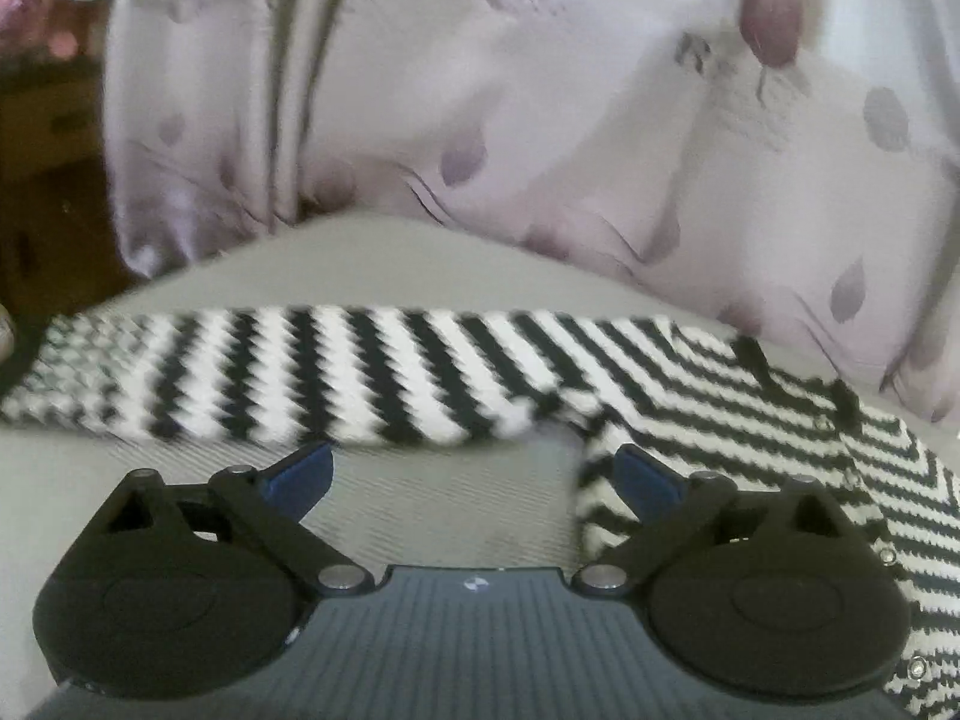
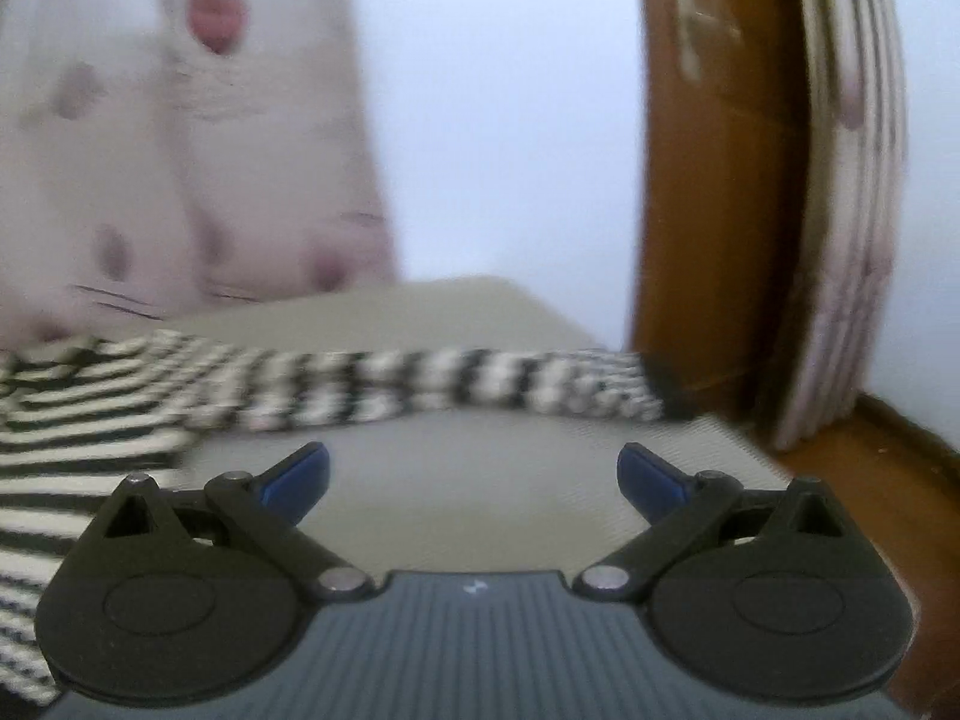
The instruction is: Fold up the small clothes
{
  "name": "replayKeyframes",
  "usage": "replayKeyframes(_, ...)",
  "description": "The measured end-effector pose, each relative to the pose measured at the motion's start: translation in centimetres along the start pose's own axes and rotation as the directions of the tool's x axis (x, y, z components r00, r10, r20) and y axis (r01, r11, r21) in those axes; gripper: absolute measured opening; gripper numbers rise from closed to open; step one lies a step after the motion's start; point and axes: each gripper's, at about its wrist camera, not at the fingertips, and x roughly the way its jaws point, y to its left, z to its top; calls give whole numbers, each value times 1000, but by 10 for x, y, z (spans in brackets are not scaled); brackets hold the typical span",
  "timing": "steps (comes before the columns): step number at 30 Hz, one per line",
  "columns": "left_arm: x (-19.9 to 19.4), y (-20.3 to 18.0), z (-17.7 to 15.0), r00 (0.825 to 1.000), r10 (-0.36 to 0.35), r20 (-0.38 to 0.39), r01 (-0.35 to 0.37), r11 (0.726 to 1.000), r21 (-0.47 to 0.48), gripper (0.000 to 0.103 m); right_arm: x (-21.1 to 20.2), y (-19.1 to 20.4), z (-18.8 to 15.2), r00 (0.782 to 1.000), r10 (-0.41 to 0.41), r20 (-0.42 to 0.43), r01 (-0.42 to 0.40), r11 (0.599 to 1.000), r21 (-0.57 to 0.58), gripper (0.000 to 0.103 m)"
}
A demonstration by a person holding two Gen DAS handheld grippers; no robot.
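Note:
A black-and-white striped knit garment (image 1: 372, 378) lies flat on a grey ribbed surface (image 1: 432, 498). In the left wrist view one sleeve stretches off to the left and the body with small snap buttons (image 1: 822, 423) fills the lower right. My left gripper (image 1: 474, 474) stands open just short of the sleeve's near edge, nothing between its blue pads (image 1: 300, 477). In the right wrist view the garment's other sleeve (image 2: 420, 384) runs rightward across the grey surface (image 2: 480, 510), its body at the left. My right gripper (image 2: 474, 474) is open and empty, a little short of that sleeve.
A pale pink bedcover or curtain with dark spots (image 1: 540, 120) hangs behind the surface. A brown wooden frame (image 2: 714, 180) and a stack of pale folded cloth (image 2: 852, 210) stand at the right. Dark wooden furniture (image 1: 42, 150) sits at the far left.

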Motion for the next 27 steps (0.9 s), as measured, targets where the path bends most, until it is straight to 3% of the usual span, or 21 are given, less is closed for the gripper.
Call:
replayKeyframes(2,3,-13,-12,1000,10,4,-10,999,33,99,21,-21,2,998,-60,-3,60,998,8,102)
replayKeyframes(6,11,-15,-16,1000,22,-20,-21,998,56,100,56,-47,5,990,-143,-6,141,979,-144,66)
replayKeyframes(9,12,-5,-17,1000,14,-17,-14,1000,3,102,73,-53,9,994,-108,32,112,959,-260,66)
replayKeyframes(12,19,2,-14,998,27,-49,-29,998,-52,103,94,-52,9,995,-89,47,101,903,-418,66)
replayKeyframes(14,23,5,-14,997,31,-72,-37,996,-79,103,112,-52,11,999,-45,-28,25,871,-490,65)
replayKeyframes(15,22,5,-13,997,35,-66,-40,996,-79,103,120,-52,11,996,-45,-72,2,857,-515,55)
replayKeyframes(17,21,3,-14,996,50,-69,-54,997,-60,103,125,-55,18,992,8,-128,-69,871,-487,35)
replayKeyframes(18,21,1,-14,996,59,-72,-63,997,-48,103,126,-55,23,985,35,-167,-112,873,-474,20)
replayKeyframes(19,22,0,-14,995,66,-77,-69,997,-39,103,126,-52,26,981,38,-191,-129,862,-490,9)
replayKeyframes(22,24,-2,-13,993,83,-88,-85,996,-23,103,113,-50,44,964,116,-240,-213,874,-436,7)
replayKeyframes(24,24,-3,-13,992,89,-87,-91,996,-21,103,89,-57,66,952,225,-207,-286,897,-337,7)
replayKeyframes(26,24,-2,-14,992,88,-87,-91,996,-26,103,62,-76,93,922,353,-161,-374,918,-130,7)
replayKeyframes(27,25,-3,-14,992,89,-87,-92,995,-27,103,48,-88,107,899,418,-131,-420,907,9,7)
